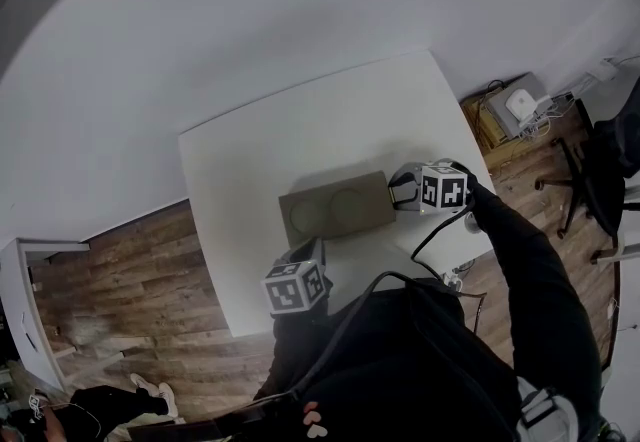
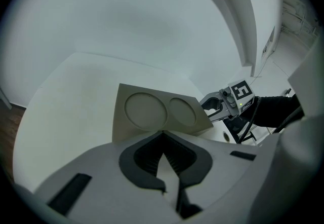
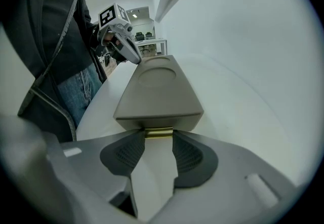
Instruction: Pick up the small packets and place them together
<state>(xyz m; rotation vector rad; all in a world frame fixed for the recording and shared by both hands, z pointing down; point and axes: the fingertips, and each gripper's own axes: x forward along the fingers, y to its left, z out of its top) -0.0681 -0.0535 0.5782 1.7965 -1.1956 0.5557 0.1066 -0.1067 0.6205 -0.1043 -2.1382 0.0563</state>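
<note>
A tan block with two round recesses lies on the white table. In the right gripper view a small gold packet sits at the foot of the block's near end. My right gripper is shut on that packet, one pad against each side. In the head view this gripper is at the block's right end. My left gripper is shut with nothing in it, just short of the block's front edge. The head view shows it below the block. No other packets are visible.
The table's front edge runs close to the person's dark-clothed body. On the wooden floor to the right stand an office chair and a box of devices with cables. A white wall lies beyond the table.
</note>
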